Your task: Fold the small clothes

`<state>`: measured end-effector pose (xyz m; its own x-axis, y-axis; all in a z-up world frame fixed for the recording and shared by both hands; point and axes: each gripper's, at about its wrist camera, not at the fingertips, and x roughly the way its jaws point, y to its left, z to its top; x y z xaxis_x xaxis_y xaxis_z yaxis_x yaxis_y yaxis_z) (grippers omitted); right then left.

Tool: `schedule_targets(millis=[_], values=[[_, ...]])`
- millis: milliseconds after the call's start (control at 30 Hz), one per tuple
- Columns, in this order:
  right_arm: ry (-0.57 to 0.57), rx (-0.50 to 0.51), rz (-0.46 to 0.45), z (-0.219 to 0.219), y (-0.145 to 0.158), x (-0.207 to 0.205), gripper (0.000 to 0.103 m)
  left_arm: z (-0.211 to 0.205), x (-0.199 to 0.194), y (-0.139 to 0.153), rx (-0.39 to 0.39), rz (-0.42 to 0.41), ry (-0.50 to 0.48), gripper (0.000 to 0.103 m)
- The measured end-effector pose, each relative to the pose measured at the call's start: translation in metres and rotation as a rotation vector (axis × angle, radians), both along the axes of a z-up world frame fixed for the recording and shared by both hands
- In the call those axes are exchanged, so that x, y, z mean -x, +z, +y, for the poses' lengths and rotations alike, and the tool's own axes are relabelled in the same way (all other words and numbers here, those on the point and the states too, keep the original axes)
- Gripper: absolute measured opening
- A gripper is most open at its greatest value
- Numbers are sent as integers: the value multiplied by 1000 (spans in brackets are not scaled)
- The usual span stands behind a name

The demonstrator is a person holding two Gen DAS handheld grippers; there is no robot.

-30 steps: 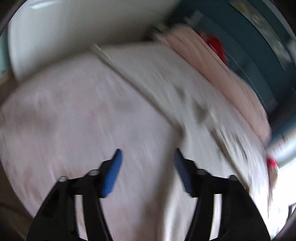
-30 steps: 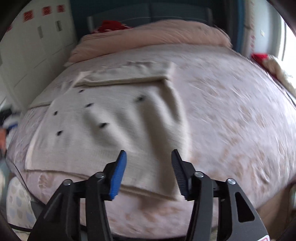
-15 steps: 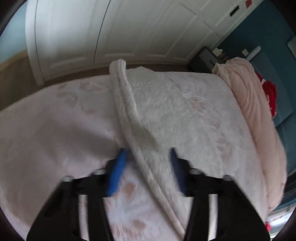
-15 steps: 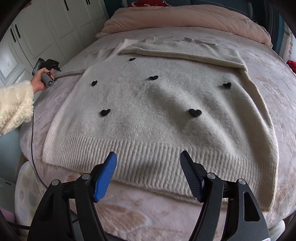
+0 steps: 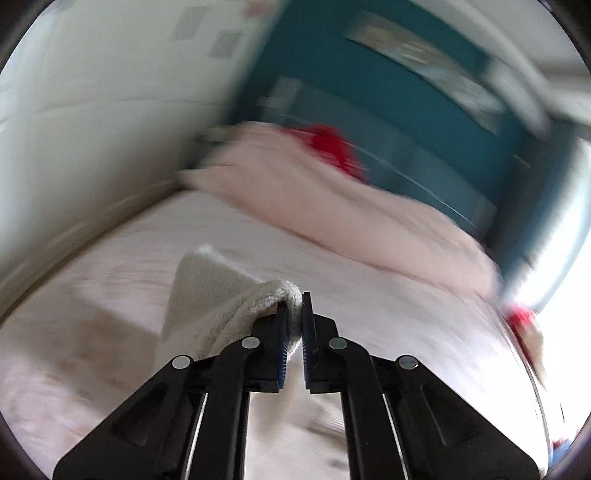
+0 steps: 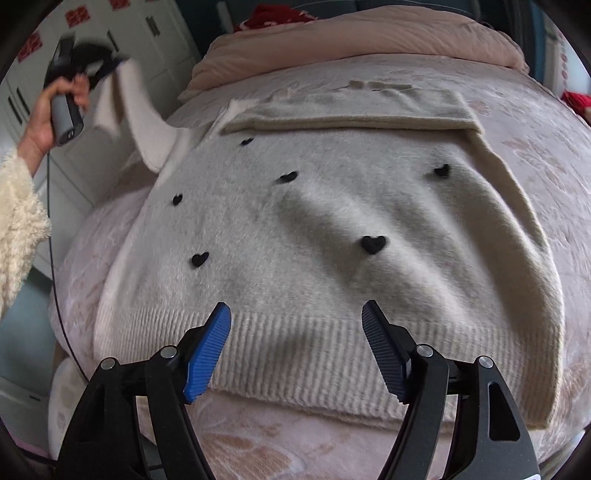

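**Left fingers lift a sleeve while the right hover over the hem**

A cream knitted sweater with small black hearts lies spread flat on a bed covered by a pale pink patterned bedspread. Its ribbed hem faces the right wrist camera, and one sleeve is folded across the upper part of the body.

The left gripper has its fingers pressed almost together on the cuff of the other sleeve, which drapes down to the left of them. In the right wrist view the same sleeve is raised off the bed at the upper left, stretched up from the sweater's shoulder to the left gripper, whose handle is held by a hand coming out of a fluffy cream cuff.

The right gripper hangs just above the ribbed hem with its fingers spread wide and nothing between them; whether the tips touch the knit cannot be told.

A peach duvet is bunched at the head of the bed, with something red behind it. The left wrist view is heavily blurred.
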<state>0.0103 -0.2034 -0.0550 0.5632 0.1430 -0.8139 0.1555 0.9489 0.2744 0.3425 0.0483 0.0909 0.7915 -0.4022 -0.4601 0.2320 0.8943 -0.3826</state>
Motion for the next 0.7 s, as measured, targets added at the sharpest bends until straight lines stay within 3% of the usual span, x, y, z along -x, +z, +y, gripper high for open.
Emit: schedule_targets(millis=[67, 133, 167, 233, 400, 467, 633, 700], values=[[-24, -7, -14, -12, 5, 7, 71, -76, 32, -5, -33, 29, -181, 9], [-50, 5, -31, -26, 8, 18, 72, -131, 61, -32, -55, 87, -273, 16], [-63, 18, -34, -33, 10, 22, 72, -146, 70, -47, -55, 120, -296, 36], [-106, 44, -44, -54, 16, 35, 77, -165, 99, -92, -30, 236, -278, 64], [-134, 131, -58, -91, 31, 42, 85, -128, 130, -160, 76, 398, -123, 74], [-96, 197, -65, -95, 40, 28, 85, -100, 136, -171, 113, 413, -56, 75], [26, 152, -109, -88, 53, -57, 85, -40, 95, -184, 271, 460, 133, 75], [62, 180, -124, -70, 52, -101, 85, -31, 73, -194, 324, 506, 172, 75]])
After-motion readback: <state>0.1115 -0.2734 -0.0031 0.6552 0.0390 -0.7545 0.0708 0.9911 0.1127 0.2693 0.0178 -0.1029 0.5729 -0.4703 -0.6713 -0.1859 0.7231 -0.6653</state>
